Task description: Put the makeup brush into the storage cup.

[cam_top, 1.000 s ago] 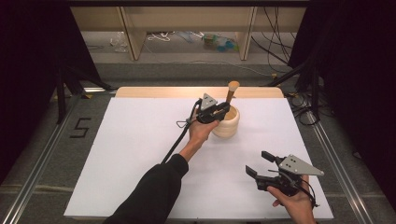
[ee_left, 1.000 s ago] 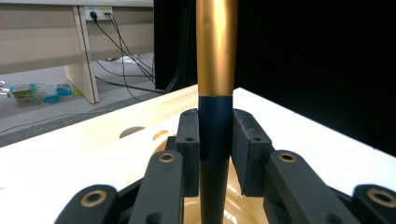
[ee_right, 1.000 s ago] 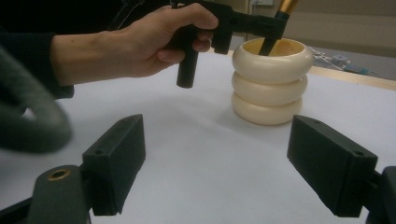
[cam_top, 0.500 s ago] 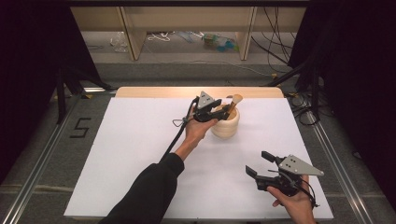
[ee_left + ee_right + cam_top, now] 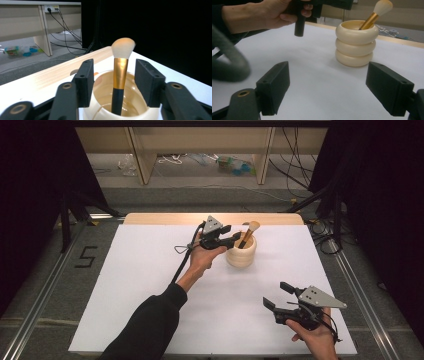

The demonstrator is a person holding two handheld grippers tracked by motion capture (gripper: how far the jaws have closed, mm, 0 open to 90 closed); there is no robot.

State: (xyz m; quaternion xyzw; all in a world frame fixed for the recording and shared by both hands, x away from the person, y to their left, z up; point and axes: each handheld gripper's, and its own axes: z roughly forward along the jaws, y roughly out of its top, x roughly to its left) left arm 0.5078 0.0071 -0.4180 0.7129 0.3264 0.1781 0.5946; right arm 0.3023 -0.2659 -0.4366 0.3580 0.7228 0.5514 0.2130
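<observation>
The left tool (image 5: 235, 239) hangs just left of the cream, ribbed three-ring pot (image 5: 241, 252), level with its rim, its tips pointing across the pot's mouth. Its jaws have just been opening and now stand apart; in the left gripper view the brush handle rises in the gap between the two black pads (image 5: 85, 80) with clear space on either side, so neither pad presses on it.

The makeup brush (image 5: 247, 234) with a black handle, gold ferrule and pale, rounded bristle head stands inside the pot, handle end down and bristles up. Its long axis is close to upright but tilted: from above, the bristle head leans past the pot's far rim and a little to the right, and in the right gripper view the shaft slants up and rightward out of the pot's mouth.

The pot stands on the white desk (image 5: 150, 285) near its far edge.

The right tool (image 5: 278, 296) is held above the desk well to the near right of the pot, jaws spread wide with nothing between them, pointing back towards the pot.
</observation>
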